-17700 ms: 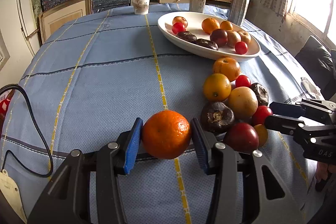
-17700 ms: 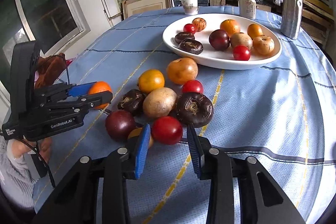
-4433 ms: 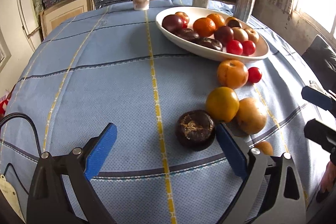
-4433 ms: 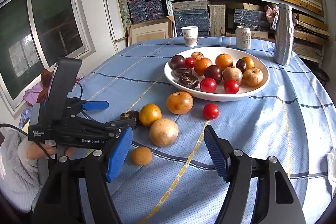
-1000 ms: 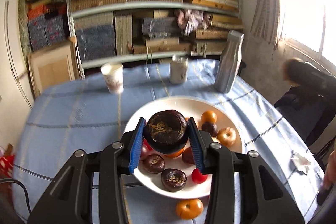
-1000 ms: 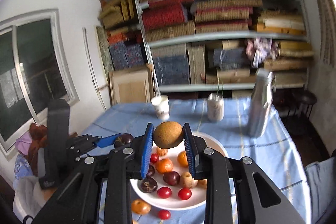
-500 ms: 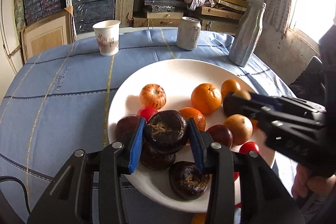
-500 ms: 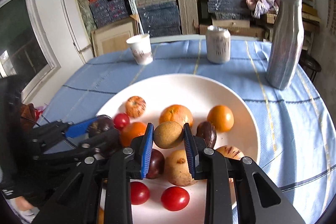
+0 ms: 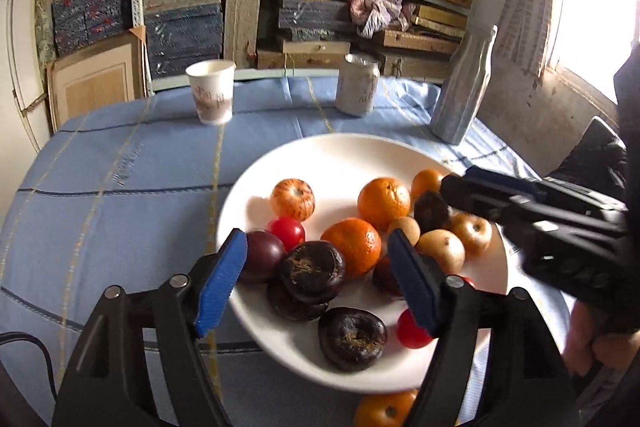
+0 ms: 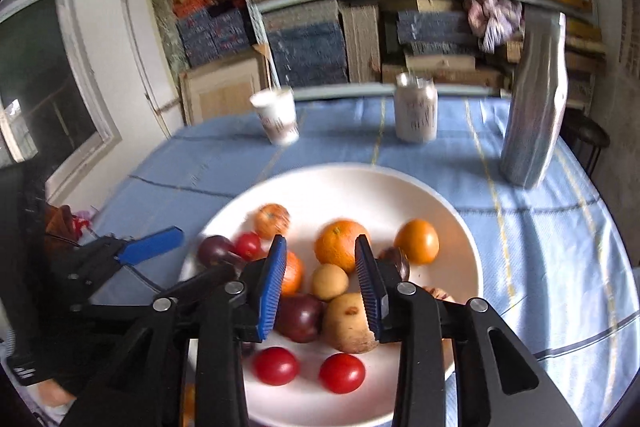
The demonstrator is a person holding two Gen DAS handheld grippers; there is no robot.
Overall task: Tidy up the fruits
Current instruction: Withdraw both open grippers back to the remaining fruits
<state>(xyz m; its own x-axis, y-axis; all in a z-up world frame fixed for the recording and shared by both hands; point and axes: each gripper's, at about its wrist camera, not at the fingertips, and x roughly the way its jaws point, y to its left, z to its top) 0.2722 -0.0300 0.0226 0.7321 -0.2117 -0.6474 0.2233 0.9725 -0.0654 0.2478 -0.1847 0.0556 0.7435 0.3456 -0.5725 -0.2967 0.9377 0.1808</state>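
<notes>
An orange [image 9: 384, 411] below the plate [image 9: 320, 155] is cut off by the frame's edge.

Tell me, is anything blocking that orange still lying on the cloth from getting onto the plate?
Nothing visible. The orange lies just outside the plate at its near rim, with only the low rim between them. The plate's far half is bare.

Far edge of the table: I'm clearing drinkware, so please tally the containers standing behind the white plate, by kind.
white paper cup: 1
pale metal drinks can: 1
silver-grey metal bottle: 1
Total: 3
</notes>
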